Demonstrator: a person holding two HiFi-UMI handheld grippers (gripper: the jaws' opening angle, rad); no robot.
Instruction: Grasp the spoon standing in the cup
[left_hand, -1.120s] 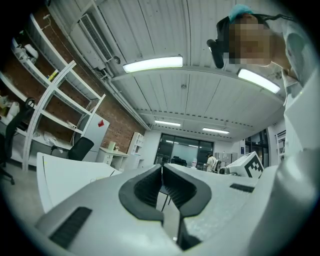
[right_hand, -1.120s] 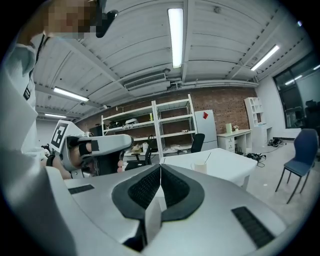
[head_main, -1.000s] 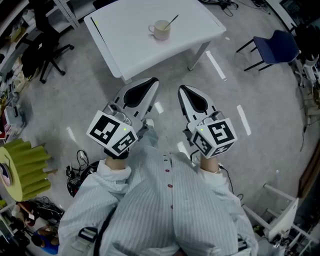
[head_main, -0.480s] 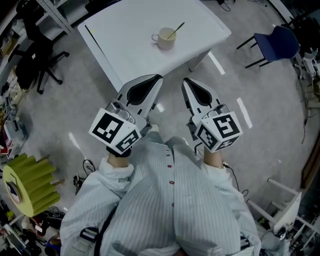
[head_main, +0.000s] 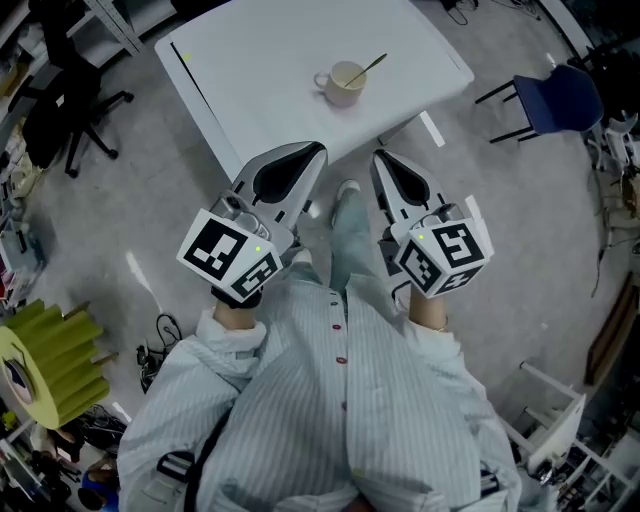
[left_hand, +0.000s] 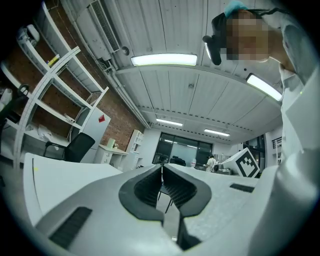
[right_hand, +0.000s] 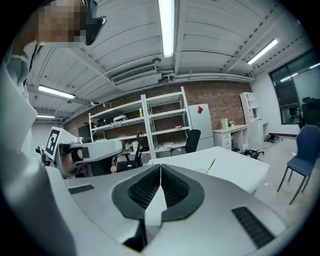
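Glossy ceramic cup (head_main: 345, 83); smooth matt table (head_main: 260, 70).

The table (head_main: 270, 70) is seen white, the cup (head_main: 345, 85) cream, the chair (head_main: 555, 100) blue, the floor (head_main: 150, 200) grey; the shirt (head_main: 330, 410) is marked with fine pale stripes.

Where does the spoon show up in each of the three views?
Head view: the spoon stands in the cup, top centre, on the white table.
Left gripper view: not in it; only the table shows, at left.
Right gripper view: its thin handle pokes up right of centre, against the table.
Shared landmark: the white table.
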